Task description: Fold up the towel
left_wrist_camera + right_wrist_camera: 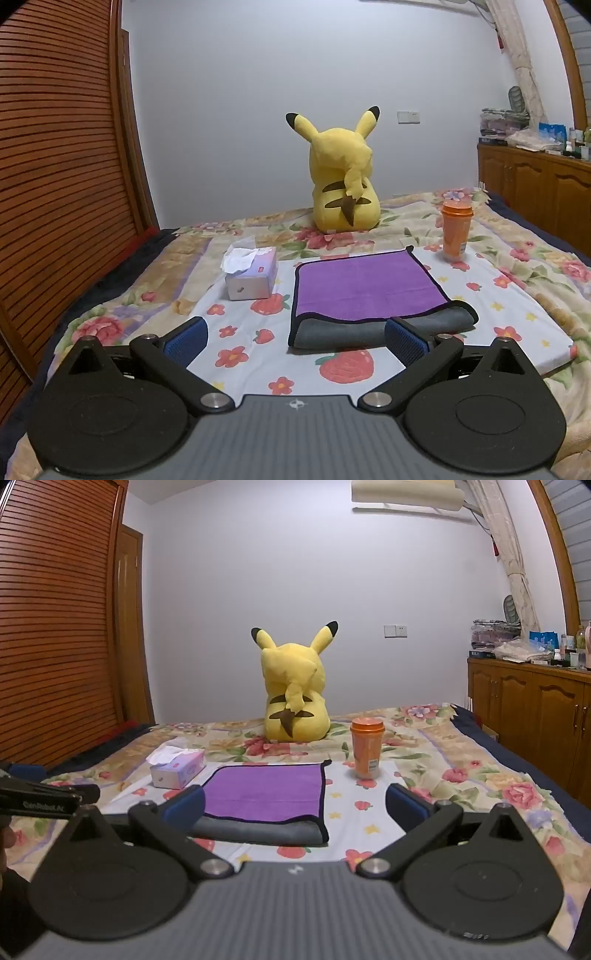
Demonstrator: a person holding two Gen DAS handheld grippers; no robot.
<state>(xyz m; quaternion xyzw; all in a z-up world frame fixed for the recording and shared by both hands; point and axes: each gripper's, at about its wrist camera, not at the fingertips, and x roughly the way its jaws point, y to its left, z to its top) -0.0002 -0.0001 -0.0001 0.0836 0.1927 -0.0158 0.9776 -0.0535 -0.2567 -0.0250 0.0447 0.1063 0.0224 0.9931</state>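
Left claw (pixel 295 338) spread wide, blue pads (pixel 186 334) well apart, gripping nothing, held just above the strawberry-print cloth (pixel 491 314) on the bed (pixel 546 258). Right claw (pixel 295 806) likewise spread wide, empty, hovering over the same cloth.

Purple towel (pixel 364 286) lying flat on the cloth, straight ahead of the left claw and slightly to its right, near edge doubled over so the grey underside shows as a thick roll. Right pad of the left claw overlapping that grey fold in view; touching or apart cannot be told. From the right wrist view, towel (pixel 264 794) ahead and left of the claw's middle, its grey fold running behind the left pad (pixel 184 805).

Tissue box (pixel 253 275) ahead-left of the left claw, just beside the towel's left edge, white tissue sticking up from the top. Orange cup (pixel 456 229) with lid, upright, ahead-right, beyond the towel's far right corner, apart from it. Yellow plush toy (pixel 345 184) seated farther ahead on the floral bedspread, back turned to both claws.

Part of the left device (pixel 40 799) visible at the left edge of the right wrist view, beside the right claw.

Wooden louvred wardrobe (pixel 55 166) on the left, wooden cabinet (pixel 539 184) on the right.
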